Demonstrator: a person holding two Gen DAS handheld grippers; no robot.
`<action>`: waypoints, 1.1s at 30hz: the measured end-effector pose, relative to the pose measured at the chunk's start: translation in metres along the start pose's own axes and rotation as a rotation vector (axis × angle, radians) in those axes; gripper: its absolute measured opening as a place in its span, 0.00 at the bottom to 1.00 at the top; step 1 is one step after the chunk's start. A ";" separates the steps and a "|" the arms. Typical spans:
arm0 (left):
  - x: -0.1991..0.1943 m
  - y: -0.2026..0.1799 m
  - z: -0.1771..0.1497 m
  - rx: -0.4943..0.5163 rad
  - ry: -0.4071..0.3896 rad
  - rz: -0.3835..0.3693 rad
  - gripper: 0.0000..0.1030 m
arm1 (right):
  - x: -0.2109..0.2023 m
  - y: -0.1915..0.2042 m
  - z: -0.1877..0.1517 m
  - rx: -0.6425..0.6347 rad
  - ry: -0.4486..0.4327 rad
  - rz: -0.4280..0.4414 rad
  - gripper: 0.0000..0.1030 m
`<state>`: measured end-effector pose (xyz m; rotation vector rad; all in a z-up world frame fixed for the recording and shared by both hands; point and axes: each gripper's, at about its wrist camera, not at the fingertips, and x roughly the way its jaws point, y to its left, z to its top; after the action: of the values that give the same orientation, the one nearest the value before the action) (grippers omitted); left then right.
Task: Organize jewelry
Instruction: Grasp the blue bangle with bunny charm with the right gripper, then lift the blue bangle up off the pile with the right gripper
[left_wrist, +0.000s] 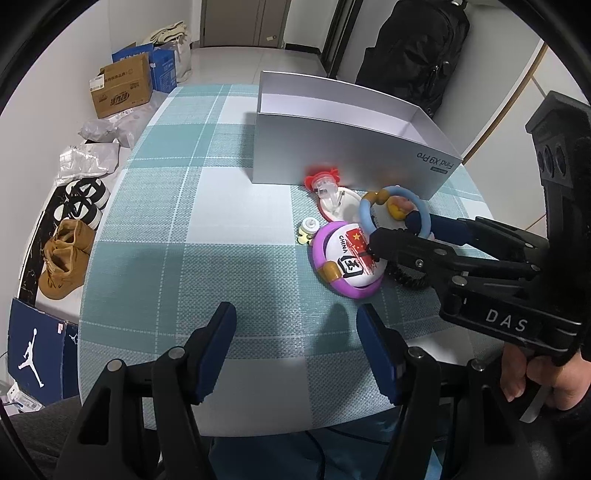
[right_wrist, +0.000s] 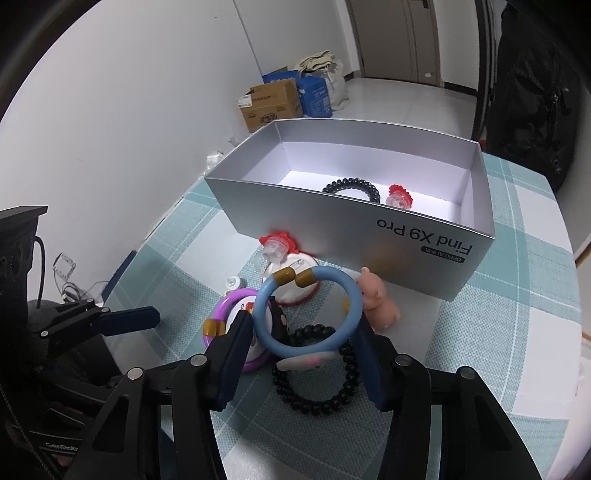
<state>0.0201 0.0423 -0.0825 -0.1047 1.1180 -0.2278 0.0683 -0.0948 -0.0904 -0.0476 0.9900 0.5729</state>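
We've got the blue bracelet (right_wrist: 308, 314) pinched in the right gripper (right_wrist: 303, 354) jaws, ring upright, grey box (right_wrist: 332, 229) just behind; left gripper (left_wrist: 295, 354) jaws spread, empty.

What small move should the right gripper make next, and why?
Probably lift the blue bracelet and carry it over the grey box. The right gripper has its jaws around the ring, which looks raised off the pile, and the box already holds a black coil band.

Two ring bangles (right_wrist: 308, 314), one box (right_wrist: 332, 236)
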 end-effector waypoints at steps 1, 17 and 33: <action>0.000 0.000 0.000 0.000 0.000 0.001 0.61 | -0.001 0.000 0.000 0.002 -0.002 0.005 0.49; 0.000 -0.008 0.007 -0.003 -0.015 -0.006 0.61 | -0.026 -0.013 -0.010 0.061 -0.052 0.096 0.12; 0.005 -0.015 0.007 0.002 0.007 -0.028 0.61 | -0.014 -0.061 -0.008 0.355 -0.032 0.311 0.39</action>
<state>0.0267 0.0263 -0.0808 -0.1175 1.1232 -0.2545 0.0851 -0.1550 -0.0970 0.4363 1.0629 0.6706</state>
